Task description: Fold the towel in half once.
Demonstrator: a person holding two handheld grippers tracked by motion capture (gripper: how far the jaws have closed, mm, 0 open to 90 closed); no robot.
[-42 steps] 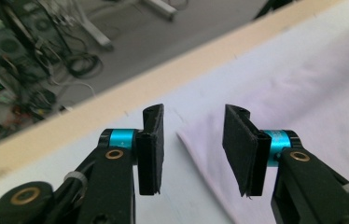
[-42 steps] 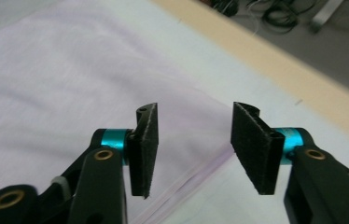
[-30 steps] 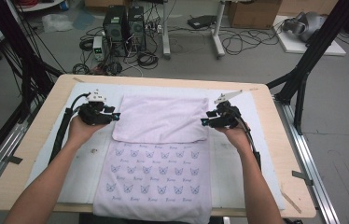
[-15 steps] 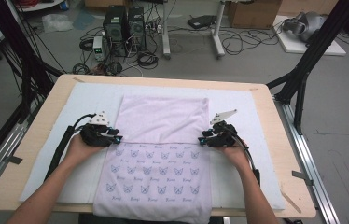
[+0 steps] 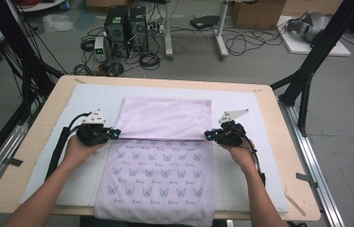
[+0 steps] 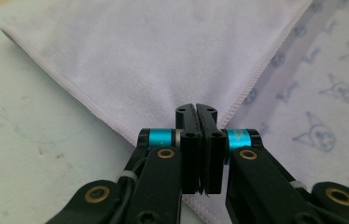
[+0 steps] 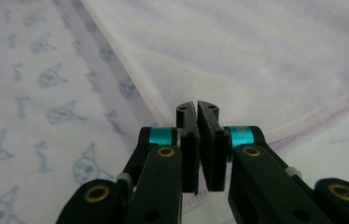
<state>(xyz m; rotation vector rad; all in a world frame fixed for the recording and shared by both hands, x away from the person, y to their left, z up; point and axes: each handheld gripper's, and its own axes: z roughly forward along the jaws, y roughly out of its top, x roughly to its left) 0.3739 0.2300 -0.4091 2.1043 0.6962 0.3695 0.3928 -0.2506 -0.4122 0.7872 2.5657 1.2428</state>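
A lilac towel (image 5: pixel 158 177) printed with small blue figures lies on the table and hangs over its near edge. Its far part is folded toward me as a plain flap (image 5: pixel 165 118). My left gripper (image 5: pixel 114 135) sits at the flap's near left corner, my right gripper (image 5: pixel 208 135) at its near right corner. Both have just been closing. In the left gripper view the jaws (image 6: pixel 196 108) meet on the hemmed corner of the plain flap (image 6: pixel 154 60). The right gripper view shows the same: jaws (image 7: pixel 197 105) together on the flap's corner (image 7: pixel 256 56).
A white mat (image 5: pixel 94 94) covers most of the wooden table (image 5: pixel 284 156) under the towel. Black frame legs (image 5: pixel 307 71) stand at the table's far corners. Computers and cables (image 5: pixel 128 28) sit on the floor beyond.
Both grippers have moved toward me along the flap's side edges to its near corners, and their jaws have closed on those corners. The towel itself has hardly shifted.
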